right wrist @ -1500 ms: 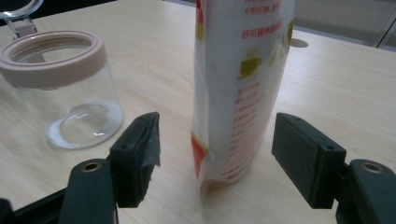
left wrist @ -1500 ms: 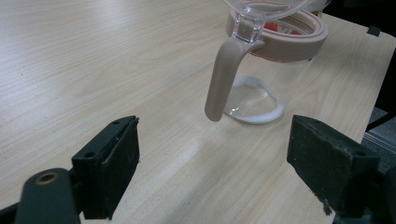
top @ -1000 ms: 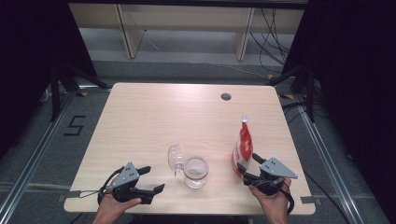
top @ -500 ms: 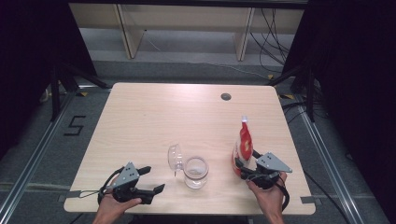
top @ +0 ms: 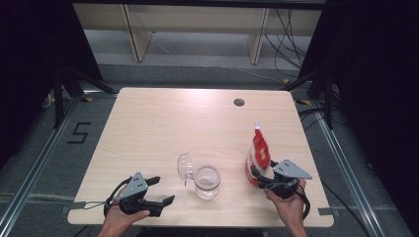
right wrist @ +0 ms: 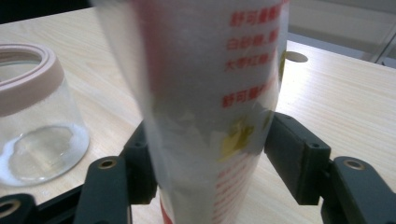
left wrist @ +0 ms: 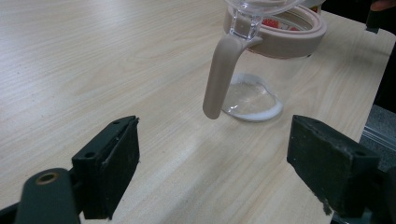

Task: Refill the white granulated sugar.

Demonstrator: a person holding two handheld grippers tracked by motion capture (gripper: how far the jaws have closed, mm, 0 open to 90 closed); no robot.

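Jaws of the right gripper (top: 260, 177) have just been closing around the red-and-white pouch (top: 259, 157) standing at the bench's (top: 163, 123) right front; whether the pads press yet is hard to tell. Left gripper (top: 160, 190) waits wide open, empty. Beyond, the glass jar (top: 207, 181) stands open, ready for pouring.

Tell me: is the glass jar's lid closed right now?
No: in the high view the glass jar stands with its hinged clear lid flipped up to the side, leaving its mouth open.
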